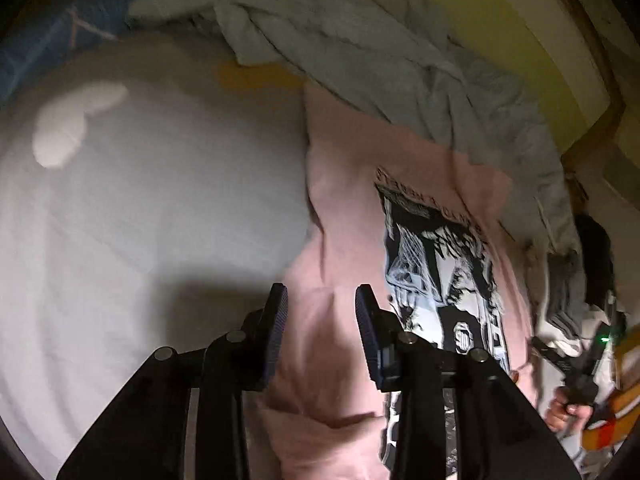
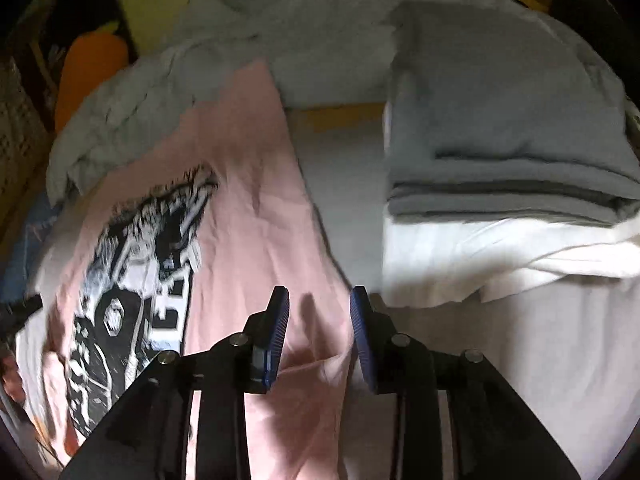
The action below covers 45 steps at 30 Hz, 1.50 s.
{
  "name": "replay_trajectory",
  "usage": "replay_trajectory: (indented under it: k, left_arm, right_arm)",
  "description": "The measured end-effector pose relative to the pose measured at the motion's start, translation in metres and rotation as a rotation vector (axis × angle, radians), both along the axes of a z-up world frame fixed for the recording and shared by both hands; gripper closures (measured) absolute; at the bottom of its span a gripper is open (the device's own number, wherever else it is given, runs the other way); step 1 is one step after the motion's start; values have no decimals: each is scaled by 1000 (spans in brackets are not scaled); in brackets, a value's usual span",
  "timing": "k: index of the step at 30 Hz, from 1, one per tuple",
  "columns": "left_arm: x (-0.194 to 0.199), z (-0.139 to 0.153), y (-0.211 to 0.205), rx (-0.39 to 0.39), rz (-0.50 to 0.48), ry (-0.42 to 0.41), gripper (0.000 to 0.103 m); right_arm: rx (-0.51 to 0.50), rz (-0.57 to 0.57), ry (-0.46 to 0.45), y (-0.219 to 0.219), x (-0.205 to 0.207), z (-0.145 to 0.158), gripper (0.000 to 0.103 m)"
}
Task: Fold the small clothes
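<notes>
A: Start at the left gripper (image 1: 321, 300). What is it doing?

B: Its blue ribbed pads stand apart with nothing between them. It hangs over the near left part of the pale pink cotton T-shirt with a black-and-white graphic print (image 1: 360, 208). Whether the pads touch the cloth I cannot tell; the picture is blurred.

A: And the right gripper (image 2: 319, 300)?

B: Also apart and empty, poised over the shirt's right edge, where the pink cloth (image 2: 248, 184) meets the white bed sheet (image 2: 520, 360). My guess is that the two sit at opposite sides so each can take an edge and bring it inward for a fold.

A: So the shirt lies where?

B: Spread print-up on the bed, fairly flat, with a few ripples near the right gripper. No fold appears made yet.

A: What surrounds it?

B: Beyond the shirt's far edge lies a rumpled pale grey blanket (image 1: 380, 60), and the shirt's far end seems to touch or run under it, which could drag. To the right stands a folded stack of grey garments on white ones (image 2: 508, 152), near but apart from the shirt. To the left a small white sock-like piece (image 1: 72, 124) lies well apart on the sheet.
</notes>
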<state>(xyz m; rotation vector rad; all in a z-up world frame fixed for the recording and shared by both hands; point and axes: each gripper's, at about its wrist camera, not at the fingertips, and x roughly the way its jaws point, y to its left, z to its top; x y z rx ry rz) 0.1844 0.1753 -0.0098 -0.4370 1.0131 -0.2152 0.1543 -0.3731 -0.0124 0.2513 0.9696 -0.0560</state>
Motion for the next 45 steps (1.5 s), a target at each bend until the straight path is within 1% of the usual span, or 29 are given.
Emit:
replay_trajectory:
  k: [1,2,3,4,6,8,9,10,11,12,13,14,16,17,18,19,20,21,22,23,25,28,30,32,35,37,40,43,45]
  left_arm:
    - [3,-4,-3,23,-1,20,71]
    - [6,-10,-7,53,-6,36,72]
    - [9,-15,-10,72,-20,44,83]
    - [11,-19,-13,68,-35,46,103]
    - [13,-22,-12,80,-9,47,103]
    - [15,-16,-3,82,46,20,103]
    - [14,-10,3,109,93,3,103]
    - [13,-5,7,170,142,-18,103]
    - [13,0,12,233,175,-39,103]
    - [14,1,17,256,183,-47,103]
    - [17,0,23,241,184,-36,103]
    - [17,-3,29,185,176,-20,103]
    - [15,-8,32,36,80,7,103]
    - [15,-8,27,6,24,23,103]
    - [12,-6,22,27,3,24,100]
    - [10,-4,17,61,-3,24,89]
    - [7,-3,13,102,5,34,82]
    - [7,-3,14,112,16,40,73]
    - [3,-1,14,99,25,35,73]
    - [-2,2,14,83,23,21,73]
    - [-15,13,12,84,11,-32,73]
    - [-36,36,8,129,-9,-172,73]
    - [-52,56,5,159,27,-308,73]
    - [-68,75,5,167,39,-422,73]
    - [-96,98,4,153,31,-544,73]
    - [-115,101,4,129,50,-564,73]
    - [-139,90,5,77,69,-575,72]
    - [-154,70,-4,156,54,-537,73]
    - [-170,59,-7,156,25,-537,73]
  right_arm:
    - [-24,20,31,4,3,-6,94]
    - [-32,34,45,6,3,-9,100]
    - [-39,33,48,8,5,-12,100]
    - [-53,23,44,8,3,-14,101]
    - [-108,-31,21,8,2,-13,101]
    - [-207,-109,-29,4,-2,-10,103]
    - [-226,-119,-34,1,-2,-11,103]
    - [-217,-127,-28,-3,-2,-12,103]
    - [-178,-143,-20,-9,-3,-14,103]
    - [-148,-150,-18,-12,-3,-15,103]
    - [-128,-149,-19,-14,-4,-15,103]
    - [-139,-146,-25,-13,-4,-13,103]
    - [-164,-139,-35,-11,-5,-11,103]
    - [-170,-130,-37,-8,-4,-10,103]
    - [-168,-120,-37,-6,-4,-9,103]
    - [-160,-110,-35,-5,-5,-7,102]
    - [-138,-86,-20,-3,-3,-6,93]
    - [-114,-66,-3,-4,-1,-5,86]
    - [-93,-53,5,-5,-3,-3,73]
    - [-70,-51,-6,-5,-6,0,66]
    - [-72,-70,-49,-3,-13,11,57]
    - [-73,-74,-97,2,-24,26,56]
    - [-37,-77,-133,3,-35,41,56]
    - [15,-55,-195,6,-52,60,56]
    - [3,-40,-284,9,-83,83,54]
    - [-14,-32,-326,10,-103,91,54]
    - [-40,-25,-351,5,-133,95,53]
    - [-29,-29,-328,-5,-159,90,53]
    - [-3,-55,-293,-14,-174,77,53]
